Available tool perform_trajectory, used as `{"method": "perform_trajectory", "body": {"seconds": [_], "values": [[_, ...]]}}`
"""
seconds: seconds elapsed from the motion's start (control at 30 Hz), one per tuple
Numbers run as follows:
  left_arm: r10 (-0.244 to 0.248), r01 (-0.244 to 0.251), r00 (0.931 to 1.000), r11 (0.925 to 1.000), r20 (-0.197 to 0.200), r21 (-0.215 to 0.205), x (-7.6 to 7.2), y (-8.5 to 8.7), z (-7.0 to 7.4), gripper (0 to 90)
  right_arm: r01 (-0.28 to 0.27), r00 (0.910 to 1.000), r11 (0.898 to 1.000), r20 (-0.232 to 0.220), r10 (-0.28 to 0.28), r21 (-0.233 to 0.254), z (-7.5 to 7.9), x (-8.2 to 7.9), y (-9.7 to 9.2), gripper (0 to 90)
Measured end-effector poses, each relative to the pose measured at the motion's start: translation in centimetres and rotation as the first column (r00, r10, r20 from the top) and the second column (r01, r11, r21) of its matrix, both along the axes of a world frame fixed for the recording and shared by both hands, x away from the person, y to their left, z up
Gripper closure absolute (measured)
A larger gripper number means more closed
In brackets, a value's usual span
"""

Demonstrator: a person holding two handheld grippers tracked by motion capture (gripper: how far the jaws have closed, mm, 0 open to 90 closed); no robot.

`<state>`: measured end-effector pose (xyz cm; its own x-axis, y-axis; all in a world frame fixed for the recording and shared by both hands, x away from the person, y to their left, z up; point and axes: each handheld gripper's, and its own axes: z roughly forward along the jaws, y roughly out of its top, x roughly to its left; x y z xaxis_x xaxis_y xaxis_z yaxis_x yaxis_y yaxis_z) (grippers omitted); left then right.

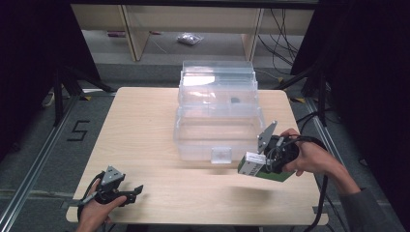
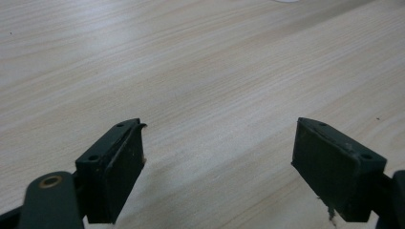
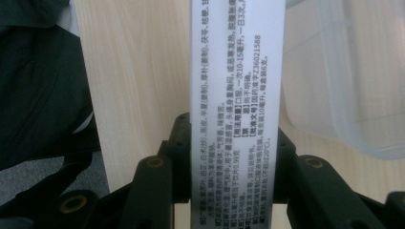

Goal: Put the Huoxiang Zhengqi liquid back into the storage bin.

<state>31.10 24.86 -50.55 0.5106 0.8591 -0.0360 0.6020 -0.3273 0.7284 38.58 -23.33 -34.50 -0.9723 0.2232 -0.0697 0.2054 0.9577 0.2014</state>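
Carton (image 1: 256, 166), white and green with printed text, clamped in the right gripper (image 1: 265, 162), held above the table's (image 1: 145, 125) near right part, just in front of the clear plastic bin (image 1: 217, 113). Left gripper (image 1: 130, 193) rests at the near left edge, jaws spread with nothing between. Table: light wood grain. Around it: grey floor, dark curtains at both sides, cables on the right, wooden furniture legs behind.

Black grippers (image 1: 137, 190), flat rubber-padded jaws, brass-ringed screw holes, grey three-cornered plates, trailing black cables, grey sleeve (image 1: 370, 212).
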Motion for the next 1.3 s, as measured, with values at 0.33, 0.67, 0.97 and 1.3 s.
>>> {"method": "perform_trajectory", "body": {"seconds": [0.33, 0.67, 0.97, 1.3], "values": [[0.002, -0.002, 1.0, 1.0, 0.0, -0.008, 0.0, 0.2, 0.1, 17.3, -0.055, 0.998, 0.998, 0.033, 0.055, 0.005, 2.8, 1.9, 1.8, 64.6], [0.009, -0.009, 0.9999, 1.0, 0.007, 0.001, 0.0, 0.4, 0.2, 17.3, -0.061, 0.9964, 0.998, 0.06, 0.06, 0.03, 5.3, 4.6, 3.3, 64.7], [0.022, -0.022, 0.9997, 0.9998, 0.01, -0.004, -0.1, 0.4, 0.4, 17.3, -0.101, 0.9909, 0.995, 0.09, 0.1, 0.009, 7.0, 8.1, 4.5, 64.7], [0.027, -0.027, 0.9995, 0.9994, 0.017, -0.023, -0.1, 0.5, 0.4, 17.3, -0.105, 0.9927, 0.995, 0.06, 0.104, -0.002, 5.0, 12.1, 5.5, 64.7]]}}
